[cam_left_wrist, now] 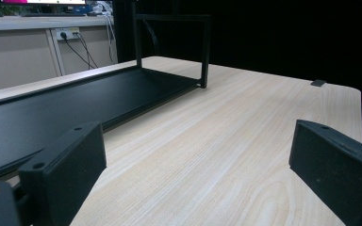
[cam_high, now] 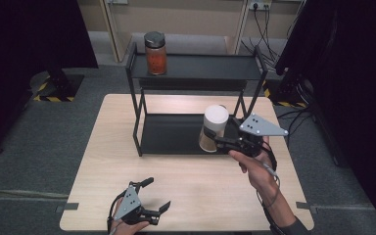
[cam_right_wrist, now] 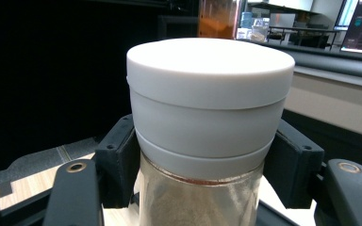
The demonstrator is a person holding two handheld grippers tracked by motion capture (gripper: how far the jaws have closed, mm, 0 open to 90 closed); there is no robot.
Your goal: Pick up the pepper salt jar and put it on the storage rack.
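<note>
Clamped between the right gripper [cam_right_wrist: 202, 165] jaws, a white-lidded jar [cam_right_wrist: 209, 113] stood upright, apparently for shelving, while the left gripper [cam_high: 149, 196] jaws gaped empty.

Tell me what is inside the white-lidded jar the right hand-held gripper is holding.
Through the clear glass of the white-lidded jar, below its lid, a pale tan powder shows. The right hand-held gripper clamps its sides; the jar's bottom is out of sight.

A clear jar with a wide white lid [cam_right_wrist: 210, 89] and pale brownish powder inside stands upright between the right gripper [cam_high: 214, 140]'s jaws, which clamp it just below the lid, its lid rising above them.
</note>
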